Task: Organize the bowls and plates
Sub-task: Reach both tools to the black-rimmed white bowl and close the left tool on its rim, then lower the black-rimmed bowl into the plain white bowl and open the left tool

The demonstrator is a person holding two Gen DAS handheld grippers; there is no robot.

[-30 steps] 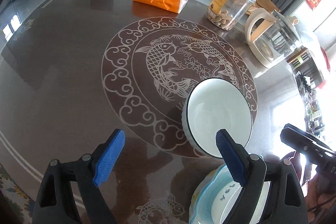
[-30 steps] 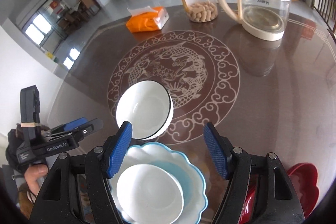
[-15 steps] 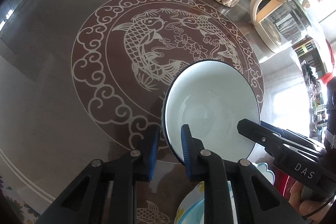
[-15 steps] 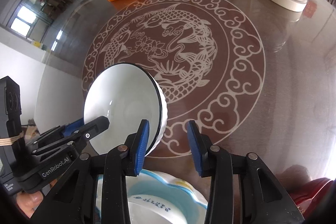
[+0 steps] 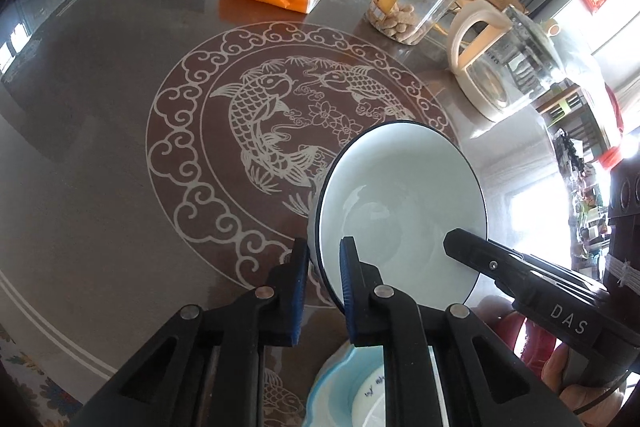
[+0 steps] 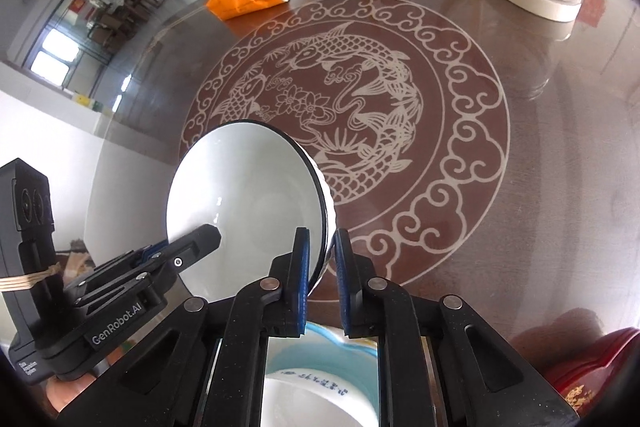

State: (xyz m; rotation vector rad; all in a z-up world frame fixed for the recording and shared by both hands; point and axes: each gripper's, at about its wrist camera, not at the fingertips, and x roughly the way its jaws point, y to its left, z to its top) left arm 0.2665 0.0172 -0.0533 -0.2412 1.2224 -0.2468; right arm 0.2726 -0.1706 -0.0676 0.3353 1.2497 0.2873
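Both tools have just been closing on the white ceramic bowl with a dark rim (image 5: 400, 203): the left tool (image 5: 323, 279) clamps its near edge, the right tool (image 6: 321, 269) the opposite edge, the bowl tilted above the brown patterned surface (image 5: 120, 131).

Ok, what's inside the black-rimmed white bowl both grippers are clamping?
The white bowl looks empty: bare glazed interior with reflections. The left gripper and right gripper cover small patches near the rim.
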